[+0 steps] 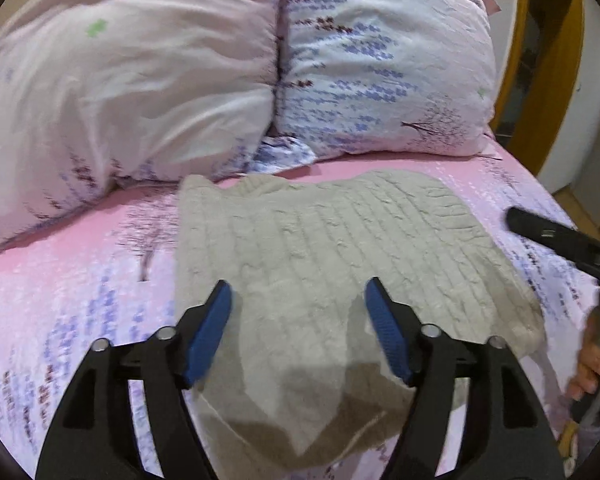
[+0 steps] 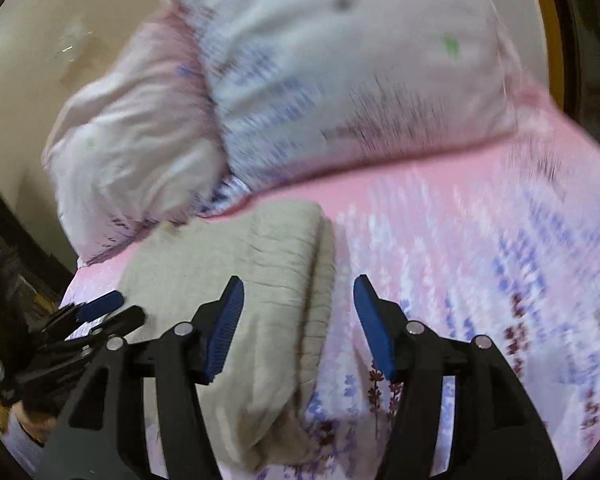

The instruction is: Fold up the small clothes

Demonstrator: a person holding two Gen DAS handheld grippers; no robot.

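Note:
A beige cable-knit garment (image 1: 332, 248) lies partly folded on the pink flowered bed sheet (image 1: 60, 300). My left gripper (image 1: 298, 296) hovers over its near part, jaws wide apart, blue pads clear of the knit. In the right wrist view the same garment (image 2: 260, 280) shows its folded right edge. My right gripper (image 2: 298, 292) stands open above that edge with nothing pinched. The left gripper (image 2: 96, 312) appears at the far left of that view. The right gripper's black finger (image 1: 548, 236) reaches in from the right in the left wrist view, with a hand (image 1: 596, 364) below it.
Two plump pillows (image 1: 140, 80) (image 1: 380, 72) lie against the head of the bed behind the garment. A wooden bed frame (image 1: 548, 60) curves at the far right. The bed's right edge drops off near the hand. A beige wall (image 2: 40, 40) stands left.

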